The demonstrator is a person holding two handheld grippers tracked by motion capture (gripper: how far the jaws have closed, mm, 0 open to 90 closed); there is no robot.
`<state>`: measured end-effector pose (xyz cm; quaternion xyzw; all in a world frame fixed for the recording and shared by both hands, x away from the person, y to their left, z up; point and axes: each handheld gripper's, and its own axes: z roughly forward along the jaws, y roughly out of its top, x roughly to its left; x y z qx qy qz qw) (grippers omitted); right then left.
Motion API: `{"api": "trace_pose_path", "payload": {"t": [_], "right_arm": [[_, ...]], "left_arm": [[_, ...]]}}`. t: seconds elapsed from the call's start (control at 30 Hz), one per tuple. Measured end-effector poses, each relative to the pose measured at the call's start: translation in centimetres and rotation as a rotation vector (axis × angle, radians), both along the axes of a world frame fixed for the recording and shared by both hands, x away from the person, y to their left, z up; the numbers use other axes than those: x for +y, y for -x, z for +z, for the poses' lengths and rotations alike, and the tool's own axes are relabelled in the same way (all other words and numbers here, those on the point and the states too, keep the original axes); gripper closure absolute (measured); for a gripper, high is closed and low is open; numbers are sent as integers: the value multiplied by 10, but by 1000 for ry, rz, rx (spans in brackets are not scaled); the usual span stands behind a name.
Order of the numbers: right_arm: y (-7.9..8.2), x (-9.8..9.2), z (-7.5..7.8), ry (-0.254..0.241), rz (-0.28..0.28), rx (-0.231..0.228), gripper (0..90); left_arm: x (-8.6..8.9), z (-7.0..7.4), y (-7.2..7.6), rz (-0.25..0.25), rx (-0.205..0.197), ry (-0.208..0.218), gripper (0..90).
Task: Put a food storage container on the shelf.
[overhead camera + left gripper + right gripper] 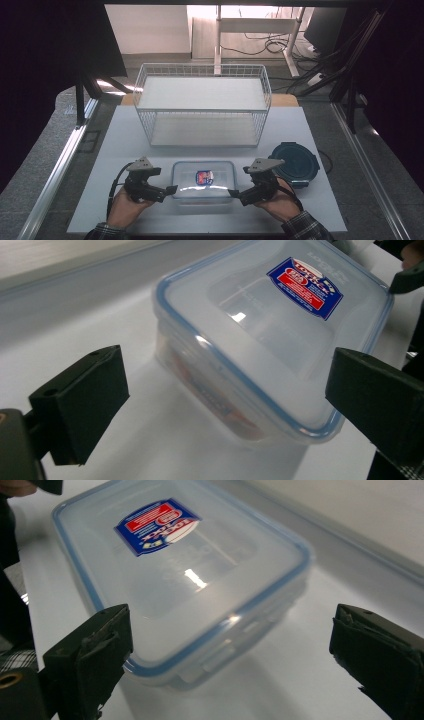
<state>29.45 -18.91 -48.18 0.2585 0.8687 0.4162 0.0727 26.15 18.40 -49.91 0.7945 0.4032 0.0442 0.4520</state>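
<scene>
Both the left gripper (172,189) and right gripper (233,192) are flanking the lidded container (204,179) with jaws standing wide, holding nothing; closing squarely on its ends comes next.

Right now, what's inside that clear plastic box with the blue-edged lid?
Through the cloudy wall of the clear plastic box, something red and blue shows low inside, too blurred to name. The lid, with its blue and red sticker, hides the rest.
</scene>
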Motion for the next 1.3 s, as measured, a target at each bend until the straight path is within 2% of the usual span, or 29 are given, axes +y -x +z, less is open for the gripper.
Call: {"api": "trace_pose_path", "payload": {"t": [0.07,0.13,0.17,0.2,0.23,0.3,0.33,0.37,0.4,0.43,0.5,0.53,0.6,0.63,0.67,0.7,0.73,0.83,0.87,0.9,0.93,1.0,1.07,1.1,1.13,1.2,1.27,1.3], "right_arm": [[0,3,-1,9,4,6,31],[-5,8,-4,-1,-1,46,28],[-5,8,-4,-1,-1,46,28],[-6,9,-5,-7,-2,65,28],[-11,11,-7,-21,-3,106,29],[-15,13,-8,-30,-5,147,27],[-17,14,-9,-36,-2,165,18],[-17,14,-9,-36,-2,165,18],[-21,15,-12,-39,-4,209,0],[-21,15,-12,-39,-4,209,0],[-26,17,-14,-50,0,269,0],[-28,19,-18,-58,11,314,0],[-30,19,-19,-62,3,346,0],[-30,19,-19,-62,3,346,0],[-31,19,-19,-62,4,369,0],[-30,18,-21,-64,-3,416,3],[-30,17,-21,-69,-9,426,14],[-28,15,-19,-68,-22,442,58],[-25,12,-13,-59,-31,430,144],[-25,12,-13,-59,-31,430,144],[-24,10,-11,-65,-36,425,176],[-21,5,-7,-77,-45,433,255],[-20,-1,-4,-101,-51,442,329],[-19,-2,-4,-111,-51,446,364],[-17,-8,-3,-141,-54,464,427],[-17,-10,-2,-150,-54,470,441],[-11,-14,-2,-170,-52,474,478],[-11,-14,-2,-170,-52,474,478]], "left_arm": [[-4,-1,-3,-14,6,-11,35],[-10,-3,-7,-32,26,-12,46],[-10,-3,-7,-32,26,-12,45],[-12,-4,-9,-39,33,-11,45],[-14,-6,-11,-43,42,-16,36],[-16,-11,-17,-66,74,11,18],[-16,-12,-19,-74,90,26,16],[-16,-12,-19,-74,90,26,8],[-17,-17,-21,-106,127,54,0],[-17,-17,-21,-106,127,54,0],[-19,-22,-24,-144,171,88,0],[-19,-23,-25,-141,182,98,0],[-19,-23,-25,-146,196,93,0],[-19,-23,-25,-146,196,93,0],[-18,-22,-24,-146,216,93,0],[-17,-22,-24,-142,231,97,35],[-13,-21,-22,-140,266,113,67],[-7,-19,-19,-143,281,128,144],[-3,-19,-15,-142,277,143,205],[-3,-19,-15,-142,277,143,234],[-1,-17,-13,-137,269,147,234],[1,-15,-9,-127,262,159,300],[5,-15,-5,-115,261,180,362],[6,-15,-3,-106,264,202,386],[9,-16,-2,-102,272,229,452],[13,-17,1,-105,282,261,470],[16,-18,2,-115,289,283,524],[16,-18,3,-116,287,287,524]]}}
